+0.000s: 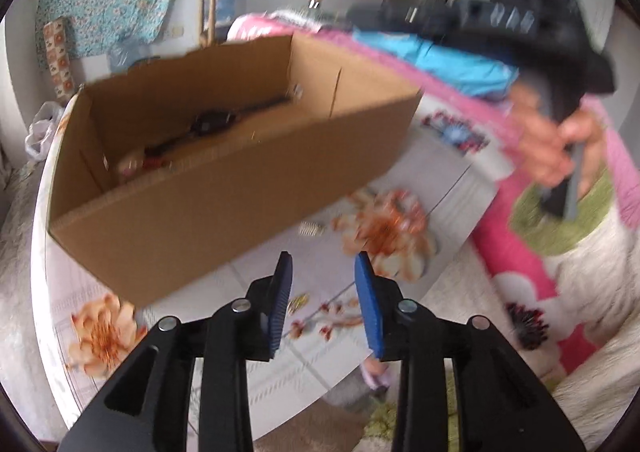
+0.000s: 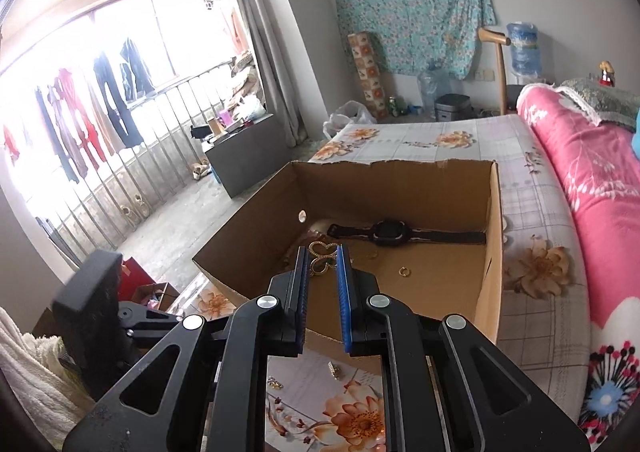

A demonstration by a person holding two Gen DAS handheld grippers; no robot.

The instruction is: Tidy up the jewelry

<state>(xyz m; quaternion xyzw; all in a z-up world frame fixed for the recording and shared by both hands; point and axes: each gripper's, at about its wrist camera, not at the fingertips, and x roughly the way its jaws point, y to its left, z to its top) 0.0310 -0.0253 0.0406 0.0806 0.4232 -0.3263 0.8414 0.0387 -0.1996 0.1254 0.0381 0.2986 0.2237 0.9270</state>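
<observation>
An open cardboard box stands on the flowered bed sheet; it also shows in the left wrist view. Inside lie a black watch, a small gold ring and other pieces. My right gripper hovers over the box's near corner, jaws partly closed on a gold butterfly-shaped piece. My left gripper is open and empty above the sheet in front of the box. A small silver piece and a gold piece lie on the sheet near it; two such pieces show under the right gripper.
A pink flowered quilt runs along the right side of the bed. The right gripper and the hand holding it show blurred in the left wrist view. A white towel lies at lower left. A railing and hung clothes stand by the window.
</observation>
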